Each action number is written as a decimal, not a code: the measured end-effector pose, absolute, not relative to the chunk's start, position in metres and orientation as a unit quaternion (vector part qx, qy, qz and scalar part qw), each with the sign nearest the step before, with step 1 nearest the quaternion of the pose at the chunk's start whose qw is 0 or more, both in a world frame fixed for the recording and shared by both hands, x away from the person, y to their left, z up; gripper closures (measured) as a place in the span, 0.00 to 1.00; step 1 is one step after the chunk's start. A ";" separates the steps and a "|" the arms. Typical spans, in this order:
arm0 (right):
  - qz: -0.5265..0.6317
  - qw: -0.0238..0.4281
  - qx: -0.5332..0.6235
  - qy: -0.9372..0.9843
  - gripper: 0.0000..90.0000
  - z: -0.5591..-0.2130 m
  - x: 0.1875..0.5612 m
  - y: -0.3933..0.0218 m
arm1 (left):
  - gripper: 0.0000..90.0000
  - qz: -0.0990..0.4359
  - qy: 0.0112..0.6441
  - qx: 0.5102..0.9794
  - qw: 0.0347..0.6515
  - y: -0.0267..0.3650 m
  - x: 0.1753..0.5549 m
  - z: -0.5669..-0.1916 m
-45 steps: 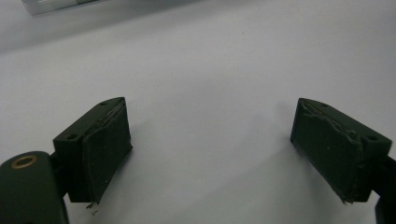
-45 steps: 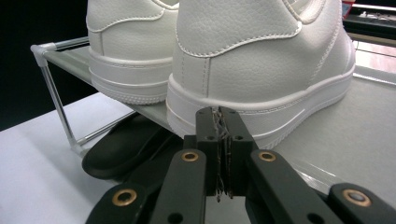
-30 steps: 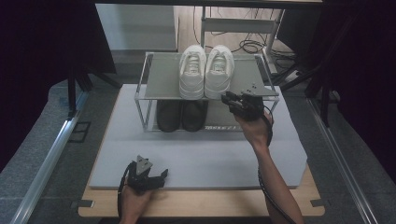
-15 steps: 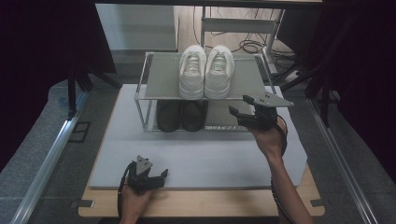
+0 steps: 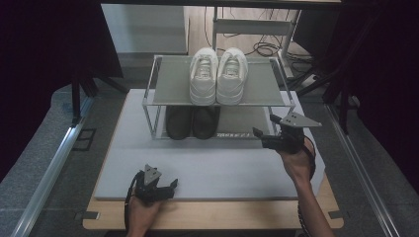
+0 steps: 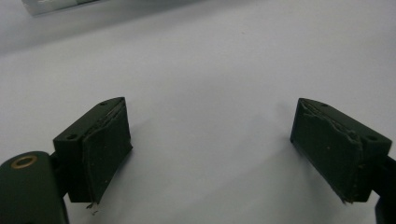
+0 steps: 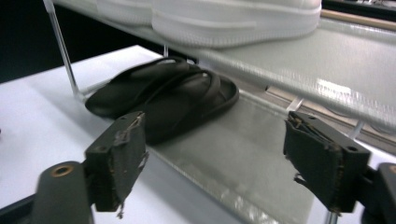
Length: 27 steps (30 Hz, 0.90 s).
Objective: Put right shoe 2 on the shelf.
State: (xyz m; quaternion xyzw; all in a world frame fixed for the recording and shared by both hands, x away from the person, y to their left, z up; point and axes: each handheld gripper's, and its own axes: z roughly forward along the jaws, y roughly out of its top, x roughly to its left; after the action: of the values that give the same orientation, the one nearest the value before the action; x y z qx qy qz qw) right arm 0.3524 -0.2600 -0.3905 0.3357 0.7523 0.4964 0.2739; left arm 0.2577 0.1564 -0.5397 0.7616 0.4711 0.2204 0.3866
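right hand-held gripper (image 5: 269,134) drawn back from white sneakers (image 5: 218,75), jaws opening

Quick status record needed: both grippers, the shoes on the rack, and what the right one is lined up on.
left gripper: open, nothing between the jaws, low over the white mat
right gripper: jaws have just been opening, nothing between them, at the rack's right front
white sneakers: pair on the top shelf
black sandals: pair on the lower shelf, left part
right gripper faces: the black sandals, apart from them

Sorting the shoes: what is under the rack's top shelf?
A pair of dark sandals sits on the lower shelf, under the white sneakers. In the high view the top shelf covers their far ends.
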 end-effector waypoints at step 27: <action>0.364 0.225 0.430 0.795 0.11 -0.506 0.327 -0.324 | 0.13 0.220 0.472 0.762 0.386 0.156 0.258 -0.540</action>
State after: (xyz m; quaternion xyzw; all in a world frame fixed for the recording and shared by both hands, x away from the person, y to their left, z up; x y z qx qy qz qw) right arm 0.3271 -0.3240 -0.5061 0.4296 0.7953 0.3638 0.2248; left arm 0.2576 0.1563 -0.5395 0.7616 0.4716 0.2199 0.3862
